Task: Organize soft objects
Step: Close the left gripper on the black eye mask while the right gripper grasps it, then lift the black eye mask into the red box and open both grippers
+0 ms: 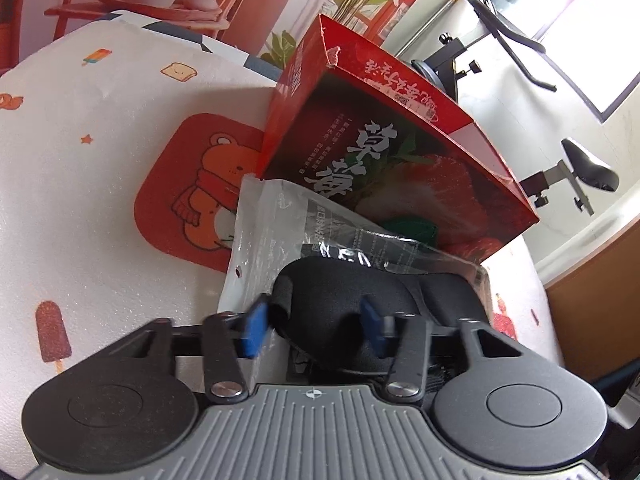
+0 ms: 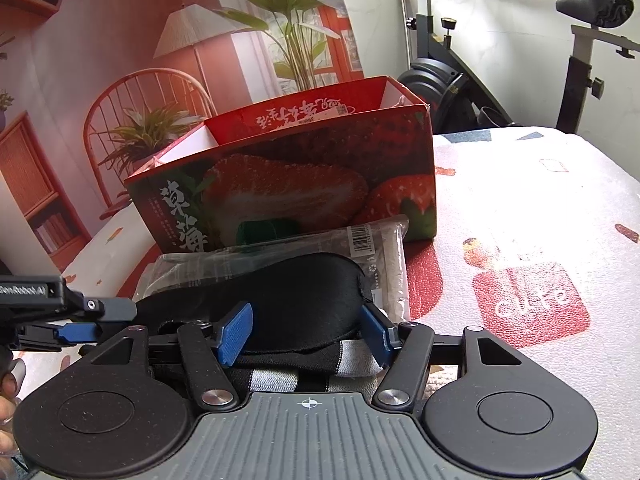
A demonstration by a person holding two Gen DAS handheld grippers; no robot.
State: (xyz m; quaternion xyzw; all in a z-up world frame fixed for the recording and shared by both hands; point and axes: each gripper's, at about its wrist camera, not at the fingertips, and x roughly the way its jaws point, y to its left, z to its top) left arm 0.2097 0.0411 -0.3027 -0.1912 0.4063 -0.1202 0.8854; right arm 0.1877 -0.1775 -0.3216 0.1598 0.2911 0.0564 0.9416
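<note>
1. Soft objects lie on a desk (image 2: 540, 200) with a white printed cover, in front of a red strawberry box (image 2: 304, 184) standing open-topped.
2. Against the box's front wall leans a clear plastic packet (image 2: 376, 248), printed with a barcode.
3. On that packet, nearer than the box, rests a black eye mask (image 2: 296, 304), and under its near edge shows a black-and-white striped cloth (image 2: 280, 378).
4. Left of the box, an orange bear mat (image 1: 192, 196) lies flat on the desk.
5. The left tongs (image 1: 312, 328) stand spread wide on either side of one lobe of the mask, gripping nothing.
6. The right tongs (image 2: 308, 334) are likewise wide apart, straddling the other lobe, not clamped.
</note>
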